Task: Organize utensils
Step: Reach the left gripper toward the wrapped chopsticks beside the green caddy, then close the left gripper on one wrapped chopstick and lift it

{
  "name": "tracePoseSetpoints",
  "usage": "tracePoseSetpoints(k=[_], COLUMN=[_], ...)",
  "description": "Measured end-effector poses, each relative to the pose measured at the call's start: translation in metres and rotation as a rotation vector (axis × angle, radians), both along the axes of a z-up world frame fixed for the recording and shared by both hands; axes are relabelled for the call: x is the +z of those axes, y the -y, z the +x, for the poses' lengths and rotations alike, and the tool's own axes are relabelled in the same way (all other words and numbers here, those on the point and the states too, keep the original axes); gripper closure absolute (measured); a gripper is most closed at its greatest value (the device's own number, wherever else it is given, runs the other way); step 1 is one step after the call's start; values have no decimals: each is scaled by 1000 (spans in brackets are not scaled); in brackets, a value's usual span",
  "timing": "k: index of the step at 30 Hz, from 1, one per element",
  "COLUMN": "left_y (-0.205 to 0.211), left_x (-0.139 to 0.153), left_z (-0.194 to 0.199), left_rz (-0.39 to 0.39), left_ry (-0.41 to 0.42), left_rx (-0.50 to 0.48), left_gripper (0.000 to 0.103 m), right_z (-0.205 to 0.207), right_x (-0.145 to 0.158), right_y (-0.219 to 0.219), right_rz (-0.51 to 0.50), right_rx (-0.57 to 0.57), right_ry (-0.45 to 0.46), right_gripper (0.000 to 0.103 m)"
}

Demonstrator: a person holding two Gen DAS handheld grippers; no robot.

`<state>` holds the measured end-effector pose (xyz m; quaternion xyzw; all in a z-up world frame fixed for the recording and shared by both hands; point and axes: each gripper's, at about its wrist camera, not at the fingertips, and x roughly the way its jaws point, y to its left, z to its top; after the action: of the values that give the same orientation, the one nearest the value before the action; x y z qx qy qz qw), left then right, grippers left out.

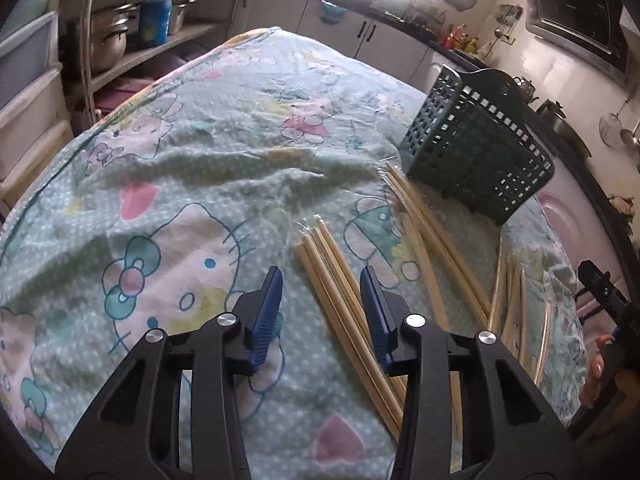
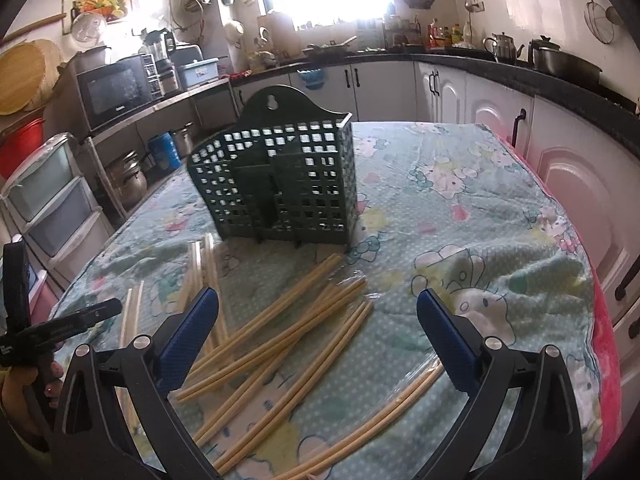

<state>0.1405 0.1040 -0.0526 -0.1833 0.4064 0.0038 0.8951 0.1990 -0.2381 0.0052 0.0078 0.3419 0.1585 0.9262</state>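
Several wrapped chopsticks (image 1: 340, 280) lie between the left gripper (image 1: 320, 280)'s parted fingers (image 1: 269, 300), seemingly untouched; clamping may snag slippery plastic, while the right gripper (image 2: 316, 312) gapes wide.

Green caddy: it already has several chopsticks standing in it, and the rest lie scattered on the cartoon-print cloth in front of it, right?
Not quite. The right wrist view shows the green caddy with no chopsticks standing in it. The chopsticks all lie scattered on the cartoon-print cloth in front of it, as you said.
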Motion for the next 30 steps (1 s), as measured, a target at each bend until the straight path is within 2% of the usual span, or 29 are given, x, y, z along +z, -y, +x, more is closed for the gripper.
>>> tracePoseSetpoints(k=[4,8,12,17,20,22,30], left_y=[-4,-9,-14,-25,-30,-30,-28], left_x=[-2,-9,-11,-13,-13,-13,-16], left_z=[11,21,20,15,13,14,25], left_rz=[4,5,-6,-34,-63,-78,-100], left_ry=[-16,-49,-44,-50,-51,-55,-76], left_rx=[3,1,-17,-17,-21,-22,-43], left_gripper=[71,78,78,88,90,91,92], right_z=[17,34,46,57,64,69,90], right_x=[-5,-14,-22,-33,-40,-45,-56], right_y=[5,8,8,5,3,2,7], right_rz=[7,9,9,10,28,38,137], right_rx=[-14,-34,-39,-21,-5,6,14], right_ry=[-33,-83,-123,-170,-204,-230,-307], right_gripper=[6,6,6,7,17,30,46])
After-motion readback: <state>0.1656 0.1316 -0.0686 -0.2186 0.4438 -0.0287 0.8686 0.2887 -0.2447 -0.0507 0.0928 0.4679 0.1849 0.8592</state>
